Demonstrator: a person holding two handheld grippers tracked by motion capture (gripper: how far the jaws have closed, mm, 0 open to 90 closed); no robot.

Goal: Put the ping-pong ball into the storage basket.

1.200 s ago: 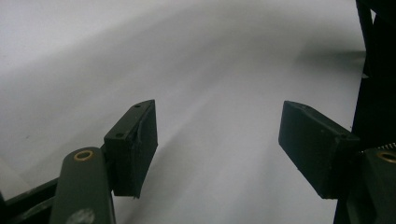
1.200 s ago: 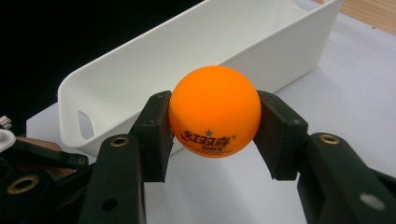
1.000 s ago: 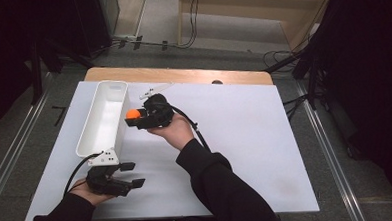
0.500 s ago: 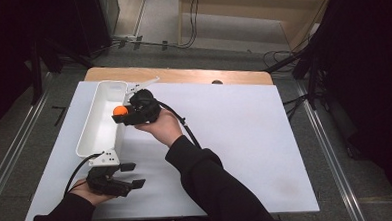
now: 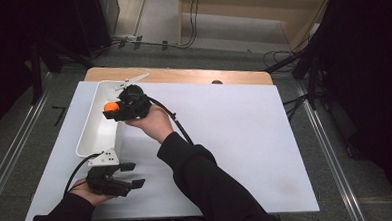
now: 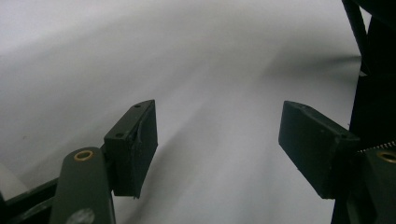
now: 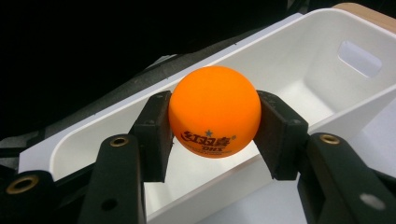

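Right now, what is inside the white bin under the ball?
The visible floor of the white bin looks bare, with a handle cutout in its end wall. The orange ball, clamped in the right gripper, covers part of the floor, so that part cannot be judged.

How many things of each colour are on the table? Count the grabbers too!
Orange: 1, the ball held in the right gripper
White: 1, the long bin
Black: 2, the right gripper and the left gripper, whose jaws stand open
Total: 4
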